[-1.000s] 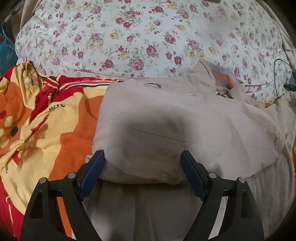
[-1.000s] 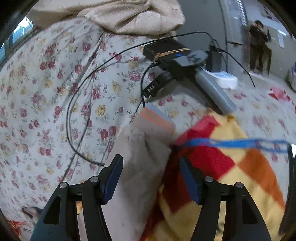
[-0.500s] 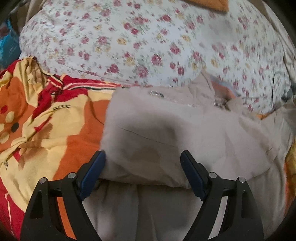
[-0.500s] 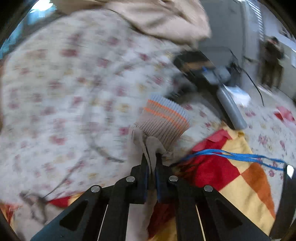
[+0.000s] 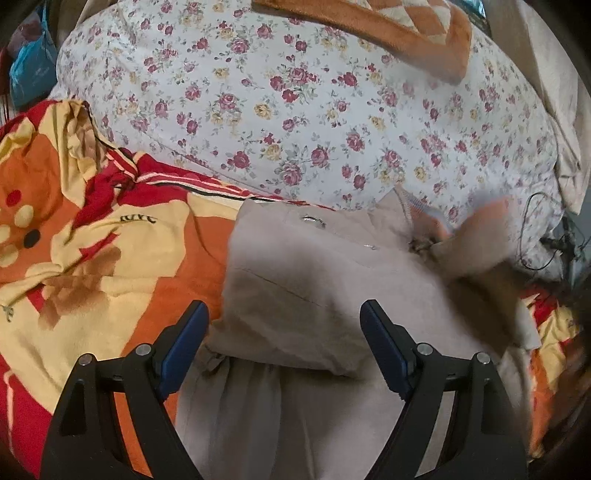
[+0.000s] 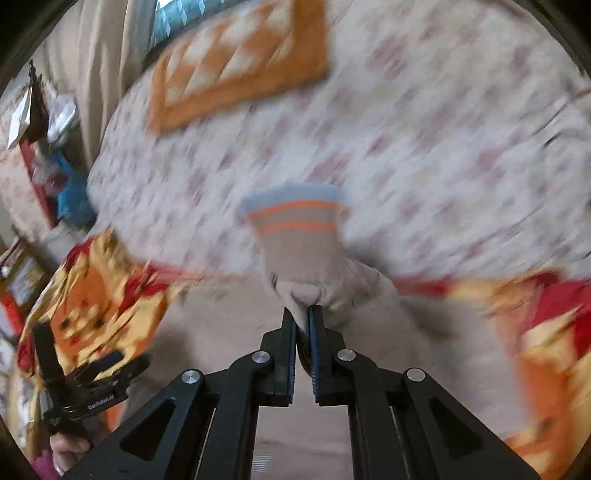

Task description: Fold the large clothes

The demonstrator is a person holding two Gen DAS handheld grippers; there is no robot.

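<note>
A beige jacket (image 5: pixel 317 288) lies partly folded on an orange, yellow and red blanket (image 5: pixel 92 258), its zipper toward the floral duvet. My left gripper (image 5: pixel 284 332) is open and hovers over the jacket's near folded edge, touching nothing I can see. My right gripper (image 6: pixel 302 314) is shut on the jacket's sleeve (image 6: pixel 314 280) just behind its ribbed cuff (image 6: pixel 295 218) with orange and blue stripes, held above the jacket body. The lifted sleeve shows blurred in the left wrist view (image 5: pixel 476 240). The left gripper also shows in the right wrist view (image 6: pixel 85 391).
A bulky floral duvet (image 5: pixel 295 103) lies behind the jacket, with an orange patterned cloth (image 5: pixel 388 29) on top. Black cables (image 5: pixel 535 236) lie at the right. A blue bag (image 5: pixel 29 70) sits far left. A beige cloth (image 5: pixel 554 92) hangs at far right.
My right gripper closed on the sleeve near the cuff, lifted it and swung it left over the jacket body. My left gripper stayed open and rose slightly.
</note>
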